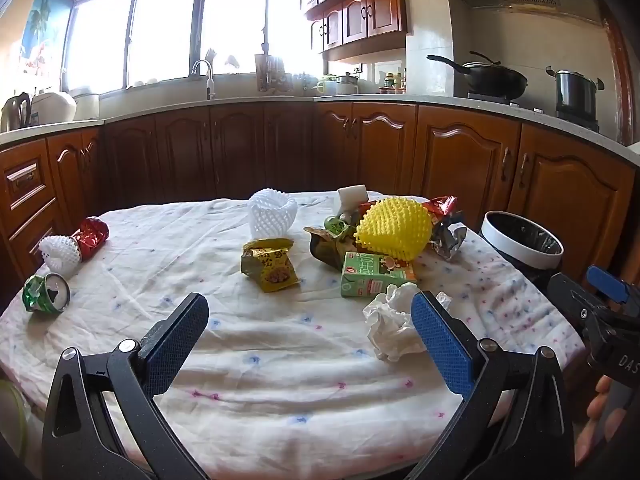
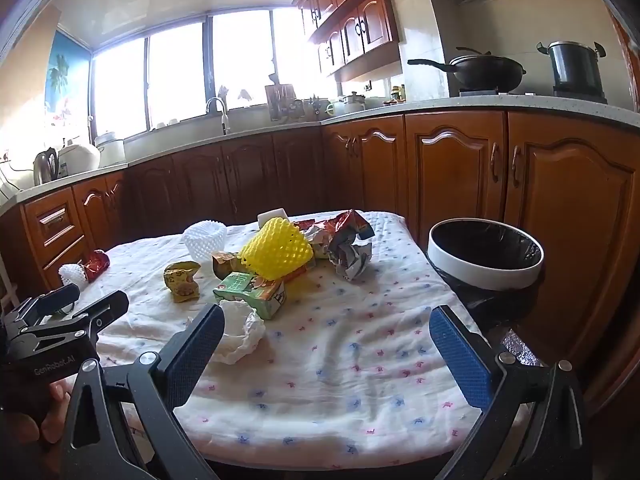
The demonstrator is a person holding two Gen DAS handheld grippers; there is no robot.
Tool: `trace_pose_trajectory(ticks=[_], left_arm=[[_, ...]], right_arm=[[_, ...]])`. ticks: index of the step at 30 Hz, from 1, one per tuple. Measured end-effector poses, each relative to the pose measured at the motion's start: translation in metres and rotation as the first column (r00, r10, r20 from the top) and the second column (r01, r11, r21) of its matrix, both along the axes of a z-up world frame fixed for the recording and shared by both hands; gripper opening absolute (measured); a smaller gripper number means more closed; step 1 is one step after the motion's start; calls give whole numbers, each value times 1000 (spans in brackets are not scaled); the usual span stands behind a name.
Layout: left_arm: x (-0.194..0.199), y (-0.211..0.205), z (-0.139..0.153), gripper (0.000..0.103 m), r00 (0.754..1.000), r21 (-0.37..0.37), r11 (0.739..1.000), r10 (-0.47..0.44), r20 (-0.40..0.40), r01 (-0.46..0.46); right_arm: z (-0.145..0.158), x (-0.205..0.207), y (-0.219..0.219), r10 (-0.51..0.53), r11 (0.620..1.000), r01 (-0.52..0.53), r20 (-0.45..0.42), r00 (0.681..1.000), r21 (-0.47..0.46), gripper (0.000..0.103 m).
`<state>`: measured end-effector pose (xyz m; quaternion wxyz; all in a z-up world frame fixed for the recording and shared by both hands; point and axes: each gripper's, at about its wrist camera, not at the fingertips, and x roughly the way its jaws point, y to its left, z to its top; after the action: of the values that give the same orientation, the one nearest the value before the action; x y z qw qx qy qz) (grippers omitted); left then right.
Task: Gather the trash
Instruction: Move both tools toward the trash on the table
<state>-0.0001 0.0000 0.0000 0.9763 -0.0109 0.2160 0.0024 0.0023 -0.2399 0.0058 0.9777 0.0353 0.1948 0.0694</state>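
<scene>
**Operator:** Two grippers, both unloaded. My left gripper (image 1: 310,312) has its jaws spread wide with nothing between them; my right gripper (image 2: 328,326) likewise stands wide apart and empty.

**Checker:** Nearest item?

**Operator:** Crumpled white tissue (image 1: 394,326). From the left gripper it lies at 1 o'clock, just beside the right-hand pad. From the right gripper it lies at 11 o'clock, partly hidden behind the left-hand pad. I judge both about equally near. The wad has no clear long axis, so any approach angle should serve.

**Checker:** Beyond it?

**Operator:** Green carton (image 1: 374,276), touching the tissue, long axis roughly crosswise in the left view. Then the yellow snack wrapper (image 1: 270,266) at 12 o'clock, the yellow foam net (image 1: 394,228), the white foam net (image 1: 272,214).

**Checker:** Destination?

**Operator:** Bin (image 2: 486,270), off the table's (image 2: 320,400) right edge, at 1 o'clock from the right gripper. That arm is the nearer one for the drop.
</scene>
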Motion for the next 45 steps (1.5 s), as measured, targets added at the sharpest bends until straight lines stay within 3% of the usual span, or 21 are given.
trace_pose_trajectory(ticks=[27, 36, 41, 45], left_arm=[[6, -2, -11, 103, 1000, -3, 1000, -2, -8, 2], [12, 9, -13, 103, 997, -23, 1000, 5, -75, -7], [25, 21, -16, 103, 997, -17, 1000, 24, -69, -25], [43, 36, -18, 103, 992, -23, 999, 34, -121, -37]], right_arm=[[-4, 4, 2, 24, 999, -23, -14, 1000, 22, 103], [-5, 9, 9, 79, 995, -77, -40, 996, 56, 103], [-9, 19, 13, 134, 987, -126, -74, 988, 105, 102], [-13, 31, 17, 169, 979, -154, -107, 980, 133, 102]])
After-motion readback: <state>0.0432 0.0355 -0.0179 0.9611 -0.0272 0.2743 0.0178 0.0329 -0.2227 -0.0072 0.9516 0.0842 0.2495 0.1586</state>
